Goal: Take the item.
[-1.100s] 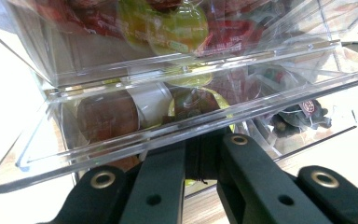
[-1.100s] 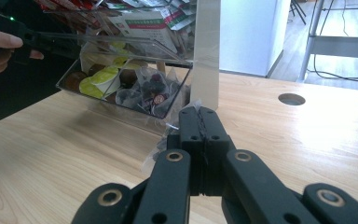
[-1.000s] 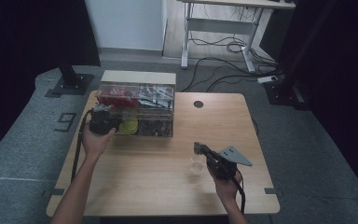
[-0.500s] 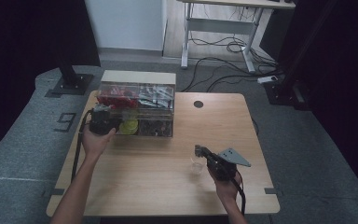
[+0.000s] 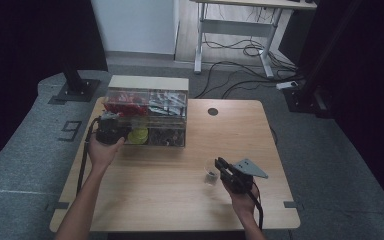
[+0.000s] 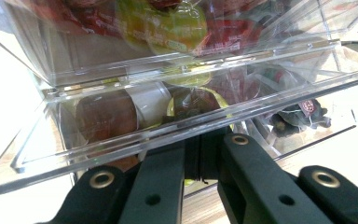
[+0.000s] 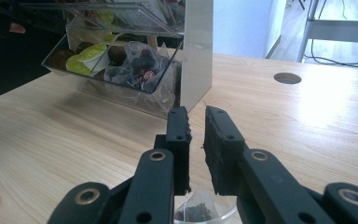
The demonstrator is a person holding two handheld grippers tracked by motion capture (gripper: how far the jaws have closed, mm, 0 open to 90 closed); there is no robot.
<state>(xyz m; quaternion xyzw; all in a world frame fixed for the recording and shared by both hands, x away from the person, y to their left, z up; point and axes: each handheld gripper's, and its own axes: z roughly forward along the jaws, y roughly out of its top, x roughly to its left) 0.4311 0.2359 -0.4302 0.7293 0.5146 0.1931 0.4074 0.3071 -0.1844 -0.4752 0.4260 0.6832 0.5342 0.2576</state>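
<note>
The left gripper [image 5: 111, 131], at left centre of the high view, has its jaws clamped on the front edge of the lower flap of the clear acrylic organiser [image 5: 147, 102], which holds capsules and sachets. The right gripper [image 5: 221, 165] stands at lower right of centre, directly over a small clear cup [image 5: 210, 174] on the wooden table [image 5: 155, 190]. A tea bag [image 7: 196, 211] lies in the cup. The right jaws have just been opening; a narrow gap shows, nothing pressed between them.
</note>
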